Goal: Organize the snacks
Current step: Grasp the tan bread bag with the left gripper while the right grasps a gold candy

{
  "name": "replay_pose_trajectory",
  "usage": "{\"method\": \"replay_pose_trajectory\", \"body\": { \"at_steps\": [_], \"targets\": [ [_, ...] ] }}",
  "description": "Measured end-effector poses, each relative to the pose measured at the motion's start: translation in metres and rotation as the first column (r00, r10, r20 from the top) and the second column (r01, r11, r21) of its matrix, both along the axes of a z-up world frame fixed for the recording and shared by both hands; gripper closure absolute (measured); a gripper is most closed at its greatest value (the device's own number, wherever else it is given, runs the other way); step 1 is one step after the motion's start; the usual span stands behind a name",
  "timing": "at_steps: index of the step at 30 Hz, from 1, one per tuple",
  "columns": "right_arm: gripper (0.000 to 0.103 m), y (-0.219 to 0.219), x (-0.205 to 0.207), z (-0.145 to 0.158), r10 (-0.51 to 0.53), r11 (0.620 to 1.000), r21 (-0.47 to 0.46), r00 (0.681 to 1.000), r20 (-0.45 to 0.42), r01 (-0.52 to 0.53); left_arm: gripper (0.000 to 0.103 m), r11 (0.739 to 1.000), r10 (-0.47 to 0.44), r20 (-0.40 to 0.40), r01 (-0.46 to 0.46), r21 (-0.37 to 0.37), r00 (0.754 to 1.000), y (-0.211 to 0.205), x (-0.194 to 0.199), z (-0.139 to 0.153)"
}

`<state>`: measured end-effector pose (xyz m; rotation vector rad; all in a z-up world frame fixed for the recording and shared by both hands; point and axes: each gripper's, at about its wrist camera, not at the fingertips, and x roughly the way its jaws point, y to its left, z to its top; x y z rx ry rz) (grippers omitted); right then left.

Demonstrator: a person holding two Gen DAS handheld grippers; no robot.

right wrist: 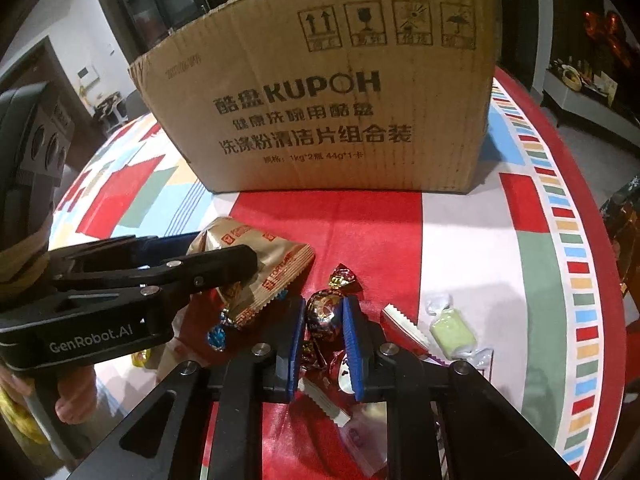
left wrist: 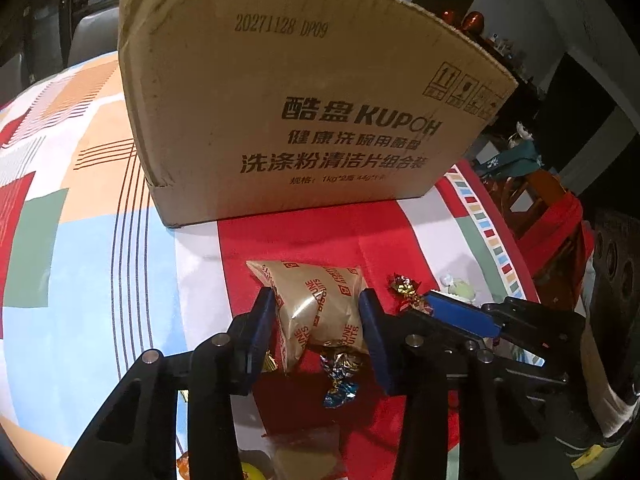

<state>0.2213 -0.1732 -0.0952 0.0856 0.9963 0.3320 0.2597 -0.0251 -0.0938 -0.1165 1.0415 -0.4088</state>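
left gripper (left wrist: 318, 312) clamped on biscuit packet (left wrist: 316, 304) | right gripper (right wrist: 322, 328) clamped on foil candy (right wrist: 323, 314)

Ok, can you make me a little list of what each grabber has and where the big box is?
left gripper: shut on the gold biscuit packet
right gripper: shut on a dark foil candy
cardboard box: stands on the table behind the snacks, top open
table: covered by a red, white and blue patterned cloth
loose snacks: a green candy and a blue foil candy lie on the cloth
in the box: cannot tell
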Motion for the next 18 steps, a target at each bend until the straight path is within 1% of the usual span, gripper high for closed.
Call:
{"method": "replay_pose_trajectory", "body": {
  "at_steps": [10, 18],
  "targets": [
    [0.083, -0.001, -0.008, 0.03, -0.013, 0.999, 0.043, 0.998, 0.067, 0.01, 0.061, 1.0, -0.001, 0.093, 0.002, -0.003, 0.996, 0.003, -0.016, 0.032],
    [0.083, -0.001, -0.019, 0.058, -0.021, 0.998, 0.065, 0.99, 0.14, 0.012, 0.061, 1.0, 0.003, 0.18, -0.002, -0.009, 0.984, 0.005, -0.031, 0.062]
  ]
}}
